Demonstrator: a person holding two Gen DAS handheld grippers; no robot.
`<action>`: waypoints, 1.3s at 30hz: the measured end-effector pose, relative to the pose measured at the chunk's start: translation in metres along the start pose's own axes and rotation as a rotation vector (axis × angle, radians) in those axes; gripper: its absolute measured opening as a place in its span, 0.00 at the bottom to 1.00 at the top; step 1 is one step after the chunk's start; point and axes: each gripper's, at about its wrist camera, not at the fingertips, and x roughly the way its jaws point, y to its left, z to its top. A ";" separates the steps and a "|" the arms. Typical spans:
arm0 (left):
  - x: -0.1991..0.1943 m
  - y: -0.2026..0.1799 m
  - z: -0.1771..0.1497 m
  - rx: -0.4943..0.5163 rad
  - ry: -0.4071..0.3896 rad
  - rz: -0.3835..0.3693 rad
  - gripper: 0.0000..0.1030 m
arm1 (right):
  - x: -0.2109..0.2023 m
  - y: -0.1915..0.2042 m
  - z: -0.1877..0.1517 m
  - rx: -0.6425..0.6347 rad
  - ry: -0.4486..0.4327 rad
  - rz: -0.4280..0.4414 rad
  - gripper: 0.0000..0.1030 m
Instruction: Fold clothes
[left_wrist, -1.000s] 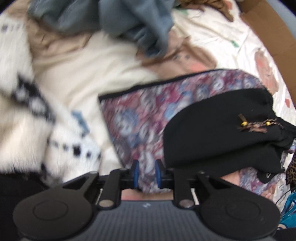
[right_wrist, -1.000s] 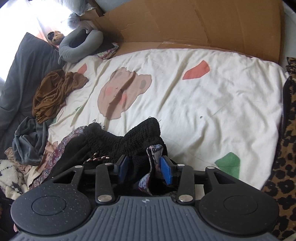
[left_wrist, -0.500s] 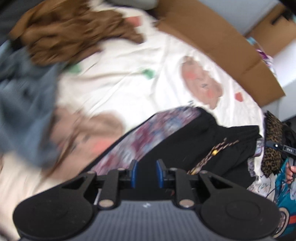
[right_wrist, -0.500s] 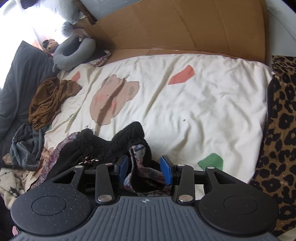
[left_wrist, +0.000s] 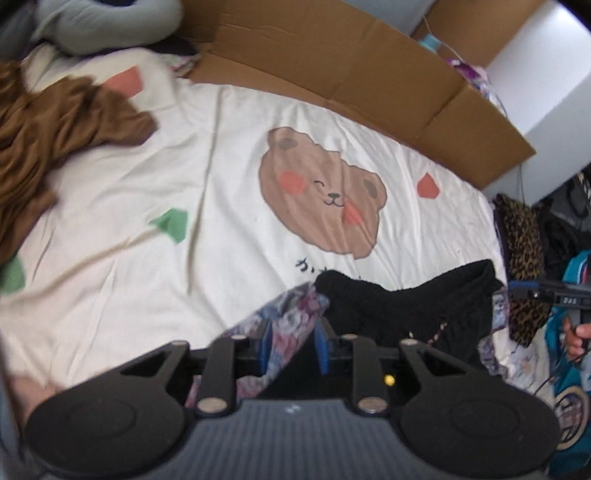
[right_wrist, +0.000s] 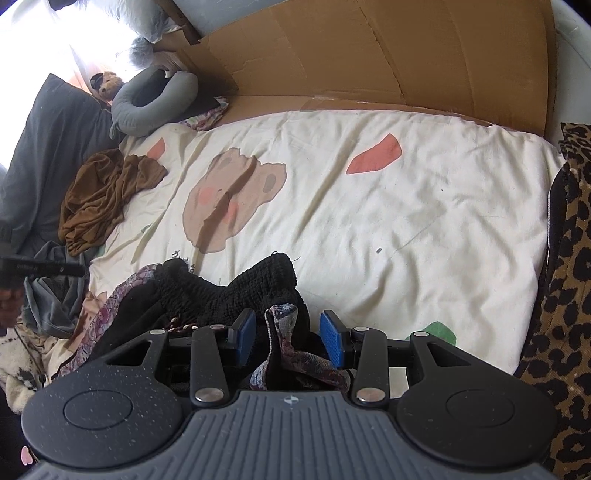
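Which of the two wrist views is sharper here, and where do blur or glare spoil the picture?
Right wrist view: sharp overall, though the window corner at upper left is blown out white. Left wrist view: softer, with motion smear on the brown garment and the bedsheet at the left edge; the bear print reads clearly. Both bend straight edges, like the cardboard.

A bed with a cream bear-print sheet (right_wrist: 388, 229) carries the clothes. A black-and-floral garment (right_wrist: 229, 291) lies bunched at its six o'clock edge, a brown garment (right_wrist: 107, 195) crumpled at nine o'clock, a grey neck pillow (right_wrist: 155, 103) at eleven, and cardboard (right_wrist: 369, 62) along twelve.
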 end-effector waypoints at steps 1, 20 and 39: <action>0.006 -0.001 0.005 0.016 0.003 0.004 0.26 | 0.001 0.000 0.000 -0.002 0.002 -0.002 0.44; 0.115 0.001 0.027 0.202 0.194 0.013 0.33 | 0.034 0.010 0.005 -0.134 0.067 -0.073 0.44; 0.123 -0.025 0.007 0.451 0.269 -0.019 0.28 | 0.093 0.005 0.004 -0.265 0.173 -0.057 0.45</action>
